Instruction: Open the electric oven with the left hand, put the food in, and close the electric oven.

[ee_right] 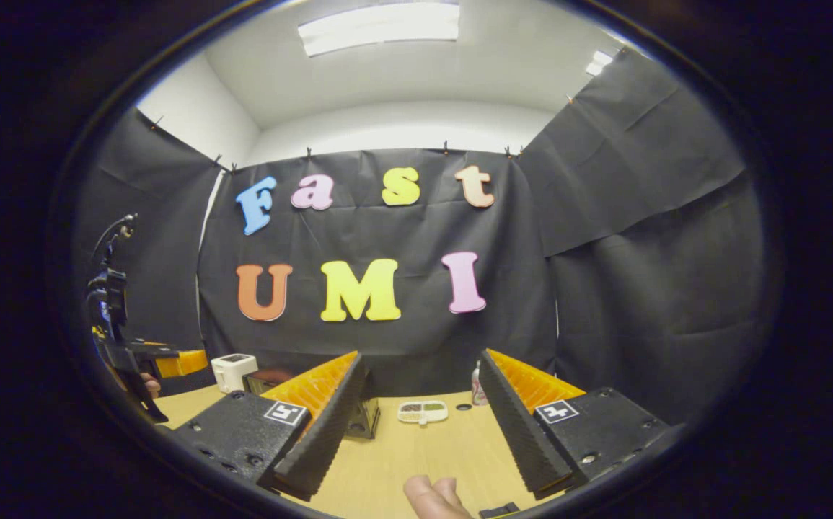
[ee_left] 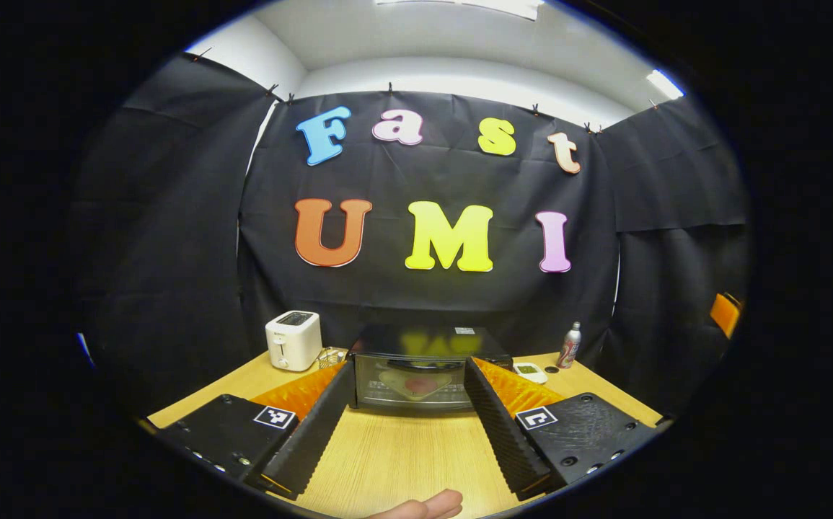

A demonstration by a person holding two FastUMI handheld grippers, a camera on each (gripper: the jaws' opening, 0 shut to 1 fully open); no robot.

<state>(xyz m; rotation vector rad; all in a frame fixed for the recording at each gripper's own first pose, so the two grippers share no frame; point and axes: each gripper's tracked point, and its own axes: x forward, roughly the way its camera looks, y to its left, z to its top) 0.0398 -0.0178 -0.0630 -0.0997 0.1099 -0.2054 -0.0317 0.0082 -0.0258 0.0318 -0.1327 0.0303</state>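
The wooden table (ee_left: 402, 461) spans the booth floor area, its bare top visible in both gripper views. At the back of it, centred in the left gripper view, stands the electric oven (ee_left: 420, 378), a dark box with a glass door. The door is closed. Through the glass a pale plate-like shape with a reddish item on it shows inside, but what it is cannot be told. In the right gripper view only a dark corner of the oven (ee_right: 366, 414) shows, behind the near finger.

To the left of the oven, near the back edge, stands a white toaster (ee_left: 293, 340), upright and apart from the oven. To the right of the oven lies a small white tray (ee_left: 529, 371) with greenish contents; in the right gripper view this tray (ee_right: 423, 411) lies flat between the two fingers, farther off. Beside it stands a slim bottle (ee_left: 570, 345), upright, near the cloth wall.

The left gripper (ee_left: 407, 425) points straight at the oven door, tongs spread wide, holding nothing; the oven front shows between them. The right gripper (ee_right: 416, 432) likewise has its tongs wide apart and empty, above bare table.

A fingertip (ee_left: 430, 506) shows at the bottom edge of the left gripper view.
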